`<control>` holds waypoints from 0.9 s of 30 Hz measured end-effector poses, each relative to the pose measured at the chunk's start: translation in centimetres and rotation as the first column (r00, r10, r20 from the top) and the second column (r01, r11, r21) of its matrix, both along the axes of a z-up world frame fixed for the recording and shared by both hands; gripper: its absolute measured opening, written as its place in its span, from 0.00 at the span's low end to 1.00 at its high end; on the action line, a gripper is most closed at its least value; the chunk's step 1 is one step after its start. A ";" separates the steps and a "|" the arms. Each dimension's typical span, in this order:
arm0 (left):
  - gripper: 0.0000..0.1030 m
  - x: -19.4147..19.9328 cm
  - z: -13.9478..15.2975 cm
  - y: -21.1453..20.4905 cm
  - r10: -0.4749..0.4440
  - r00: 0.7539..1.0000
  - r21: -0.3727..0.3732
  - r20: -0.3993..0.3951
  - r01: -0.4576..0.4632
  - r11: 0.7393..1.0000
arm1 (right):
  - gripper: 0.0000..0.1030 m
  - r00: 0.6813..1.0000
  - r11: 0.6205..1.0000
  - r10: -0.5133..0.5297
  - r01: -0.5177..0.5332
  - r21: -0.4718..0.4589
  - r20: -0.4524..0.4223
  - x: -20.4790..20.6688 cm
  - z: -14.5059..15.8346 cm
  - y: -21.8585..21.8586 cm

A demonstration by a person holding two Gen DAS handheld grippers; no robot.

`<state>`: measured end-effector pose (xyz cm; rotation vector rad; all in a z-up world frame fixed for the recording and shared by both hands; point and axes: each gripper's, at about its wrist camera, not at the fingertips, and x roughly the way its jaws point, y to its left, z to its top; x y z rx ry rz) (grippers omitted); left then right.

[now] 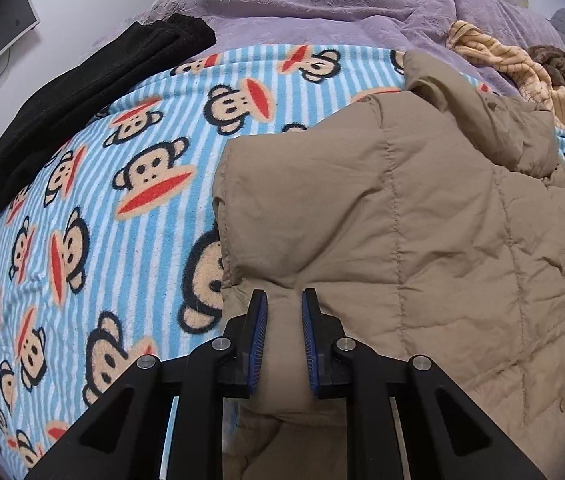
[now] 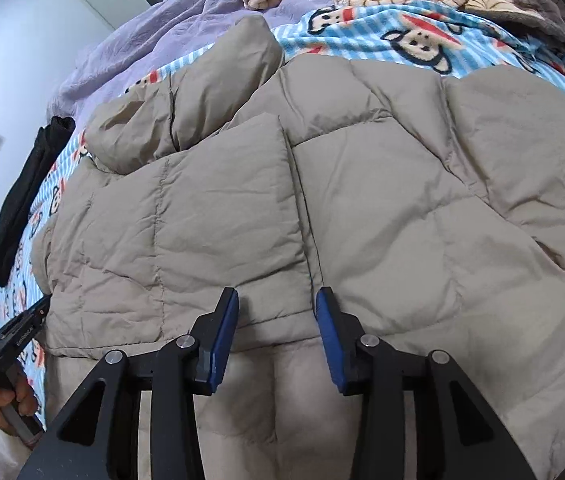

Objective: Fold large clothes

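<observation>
Tan jacket (image 2: 362,184) spread across the bed's near edge, collar end toward the far purple blanket (image 1: 302,4). Striped fleece (image 1: 102,200) bare out to the left edge. Left gripper (image 1: 284,304) clamped on the jacket's hem; right gripper (image 2: 277,300) apart above it.

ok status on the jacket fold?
Left gripper shut on jacket hem fold. Right gripper open over the hem, gripping nothing. Jacket flat on blanket; black garment lies clear.
</observation>
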<state>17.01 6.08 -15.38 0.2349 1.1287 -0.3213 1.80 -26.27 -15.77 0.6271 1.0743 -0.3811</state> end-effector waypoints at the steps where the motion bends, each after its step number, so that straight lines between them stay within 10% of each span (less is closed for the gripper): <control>1: 0.19 -0.4 0.3 -0.2 -0.006 1.000 -0.008 -0.004 0.006 1.000 | 0.53 1.000 1.000 -0.014 0.014 0.016 0.009 -0.7 0.4 -0.2; 3: 0.19 -1.3 0.8 -0.7 -0.018 1.000 -0.005 -0.007 0.018 1.000 | 0.59 0.999 0.999 -0.036 0.036 0.039 0.016 -2.0 0.9 -0.5; 5: 0.54 -2.2 1.1 -1.4 -0.024 1.000 -0.004 -0.021 0.024 1.000 | 0.59 0.998 0.997 -0.052 0.051 0.054 0.016 -3.3 1.3 -0.6; 6: 0.95 -2.8 1.3 -1.6 -0.017 1.000 -0.010 -0.025 0.016 1.000 | 0.62 0.998 0.996 -0.062 0.061 0.064 0.016 -4.0 1.4 -0.5; 7: 1.00 -3.3 1.7 -1.8 -0.006 1.000 -0.025 -0.008 0.006 1.000 | 0.63 0.997 0.995 -0.074 0.073 0.075 0.018 -4.8 1.6 -0.7; 20: 1.00 -8.6 0.1 -8.2 -0.101 0.979 -0.034 -0.179 0.097 0.995 | 0.76 0.977 0.971 -0.200 0.188 0.150 0.069 -12.5 2.4 -3.5; 27: 1.00 -11.2 1.3 -12.7 -0.130 0.981 -0.065 -0.143 0.122 0.990 | 0.87 0.942 0.939 -0.311 0.286 0.190 0.122 -17.7 3.1 -8.8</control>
